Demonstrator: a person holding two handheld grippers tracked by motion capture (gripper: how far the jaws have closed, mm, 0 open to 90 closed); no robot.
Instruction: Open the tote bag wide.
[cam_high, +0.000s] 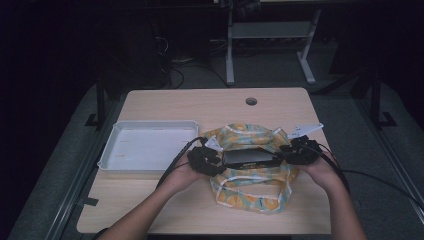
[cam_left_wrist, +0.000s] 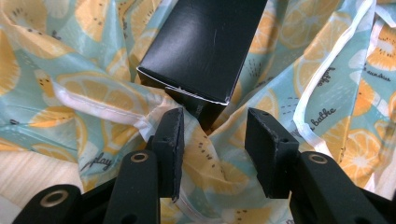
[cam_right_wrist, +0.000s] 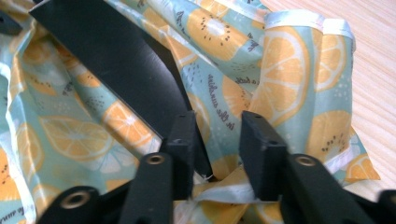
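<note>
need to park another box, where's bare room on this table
The white tray left of the lemon-print cloth lies bare inside. So does the tabletop behind tray and cloth, up to the round hole, and the front left corner. It is crowded mid-table, where both grippers flank the black box on the cloth.

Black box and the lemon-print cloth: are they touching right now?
Touching. In the left gripper view the black box lies directly on the lemon-print cloth, whose folds bunch against its near end; the high view shows the same.
</note>
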